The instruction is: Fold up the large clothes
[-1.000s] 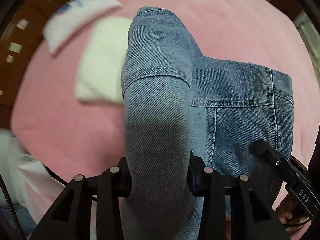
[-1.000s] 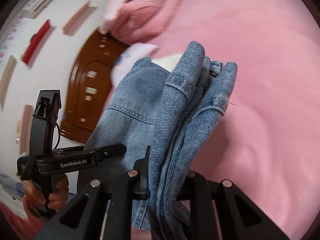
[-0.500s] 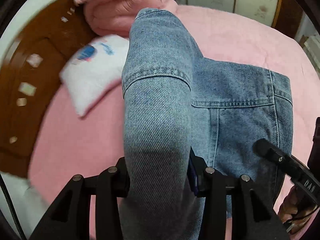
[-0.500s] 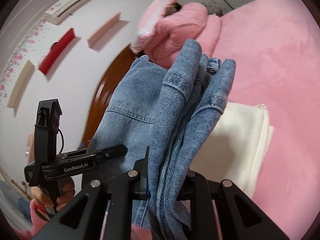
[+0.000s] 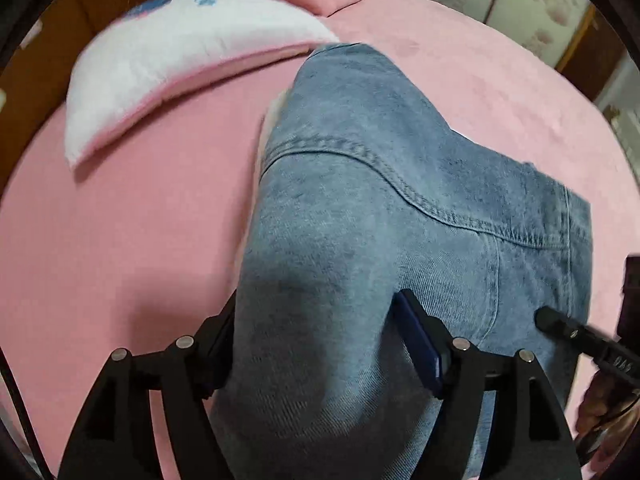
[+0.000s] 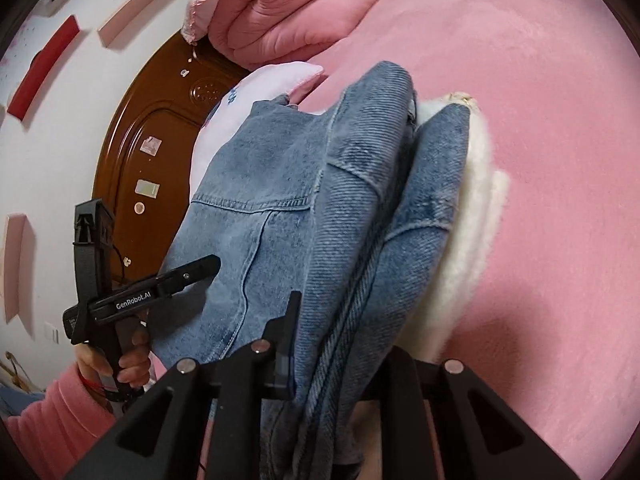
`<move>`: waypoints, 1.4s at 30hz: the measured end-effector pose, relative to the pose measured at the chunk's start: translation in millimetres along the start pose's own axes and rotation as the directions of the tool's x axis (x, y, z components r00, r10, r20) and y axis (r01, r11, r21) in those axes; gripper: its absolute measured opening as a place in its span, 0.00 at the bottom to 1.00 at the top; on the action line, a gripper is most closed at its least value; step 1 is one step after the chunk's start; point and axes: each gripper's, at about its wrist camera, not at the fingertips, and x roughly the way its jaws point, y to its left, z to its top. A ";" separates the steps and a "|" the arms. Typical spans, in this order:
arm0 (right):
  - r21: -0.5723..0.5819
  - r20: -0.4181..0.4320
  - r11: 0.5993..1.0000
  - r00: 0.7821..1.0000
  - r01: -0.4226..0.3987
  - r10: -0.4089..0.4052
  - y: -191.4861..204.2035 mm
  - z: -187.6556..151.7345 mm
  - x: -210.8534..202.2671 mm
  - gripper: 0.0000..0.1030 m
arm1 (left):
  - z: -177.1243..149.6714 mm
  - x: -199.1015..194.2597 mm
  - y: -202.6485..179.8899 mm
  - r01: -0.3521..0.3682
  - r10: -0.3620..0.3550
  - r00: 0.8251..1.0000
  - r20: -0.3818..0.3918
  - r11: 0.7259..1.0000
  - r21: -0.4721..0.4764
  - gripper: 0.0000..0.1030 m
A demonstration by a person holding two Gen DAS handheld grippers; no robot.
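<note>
Lowered denim garment (image 5: 360,208), left gripper (image 5: 316,344) opening, "GenRobot.AI" printed on it

Soft, even indoor light, fisheye-bent edges
Dark shadow pools on the pink bed (image 5: 120,240); the white pillow (image 5: 180,64) smears with motion blur.

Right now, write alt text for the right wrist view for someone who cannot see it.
The right gripper clamps a thick fold of blue denim garment above a pink bed cover, with a fluffy white folded cloth just beneath. At left, a hand holds the left gripper by the denim; behind are a pink quilt and brown headboard.
</note>
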 end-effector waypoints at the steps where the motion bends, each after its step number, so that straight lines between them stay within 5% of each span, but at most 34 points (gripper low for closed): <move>1: 0.012 0.001 1.000 1.000 -0.006 0.006 -1.5 0.7 0.9 0.14 | -0.3 2.1 3.5 0.015 -0.015 1.000 -0.001 1.000 -0.016 0.71; 8: 0.087 0.000 0.996 0.999 -0.037 0.037 -21.6 -9.9 -10.2 0.17 | -17.6 2.2 11.0 -0.009 0.013 0.996 0.086 0.999 -0.045 0.79; 13: 0.127 0.016 0.991 0.999 -0.036 0.034 -23.9 -22.3 -28.8 0.23 | -53.1 -22.4 -4.7 -0.141 0.174 0.971 0.163 0.970 -0.197 0.81; 15: 0.125 0.024 0.992 1.000 -0.020 0.017 -24.6 -32.7 -42.7 0.37 | -70.6 -31.3 -24.4 -0.256 0.305 0.930 0.203 0.937 -0.238 0.82; 17: 0.117 -0.044 0.990 0.996 0.078 -0.074 -28.4 -50.5 -57.4 0.70 | -89.2 -40.0 -49.7 -0.403 0.461 0.858 0.227 0.878 -0.259 0.92; 20: 0.110 -0.074 0.983 0.987 0.149 -0.141 -43.4 -80.4 -85.8 0.71 | -118.2 -49.2 -89.9 -0.527 0.577 0.782 0.234 0.814 -0.245 0.94; 21: 0.116 -0.087 0.975 0.980 0.188 -0.179 -50.3 -91.5 -97.3 0.71 | -130.1 -48.8 -105.8 -0.539 0.582 0.785 0.211 0.810 -0.230 0.94; 24: 0.134 -0.120 0.949 0.955 0.286 -0.271 -71.3 -125.2 -134.6 0.71 | -177.0 -43.1 -159.0 -0.460 0.484 0.868 0.113 0.868 -0.186 0.94; 27: 0.143 -0.128 0.922 0.930 0.360 -0.344 -95.7 -166.8 -190.0 0.73 | -216.0 -40.4 -209.2 -0.439 0.450 0.892 0.039 0.885 -0.157 0.94; 29: 0.126 -0.159 0.879 0.884 0.459 -0.439 -112.4 -195.9 -229.3 0.82 | -247.0 -46.6 -250.0 -0.412 0.419 0.908 0.008 0.897 -0.162 0.94; 30: 0.107 -0.184 0.838 0.839 0.536 -0.513 -123.7 -216.7 -257.3 0.83 | -264.3 -55.1 -265.6 -0.396 0.402 0.916 0.001 0.902 -0.174 0.94; 32: 0.082 -0.199 0.804 0.800 0.590 -0.566 -135.9 -243.0 -294.5 0.83 | -302.4 -66.6 -312.1 -0.343 0.344 0.938 -0.036 0.917 -0.204 0.94; 37: 0.015 -0.192 0.710 0.698 0.705 -0.689 -171.2 -334.3 -420.3 0.86 | -387.3 -100.2 -414.3 -0.275 0.264 0.961 -0.085 0.943 -0.185 0.94; 40: 0.036 -0.229 0.657 0.646 0.753 -0.728 -188.6 -385.5 -491.3 0.90 | -427.9 -127.9 -475.5 -0.262 0.258 0.961 -0.102 0.965 -0.022 0.94; 42: 0.104 -0.260 0.603 0.606 0.791 -0.752 -194.5 -412.9 -533.5 0.91 | -450.4 -153.7 -508.0 -0.274 0.282 0.957 -0.066 0.956 0.102 0.94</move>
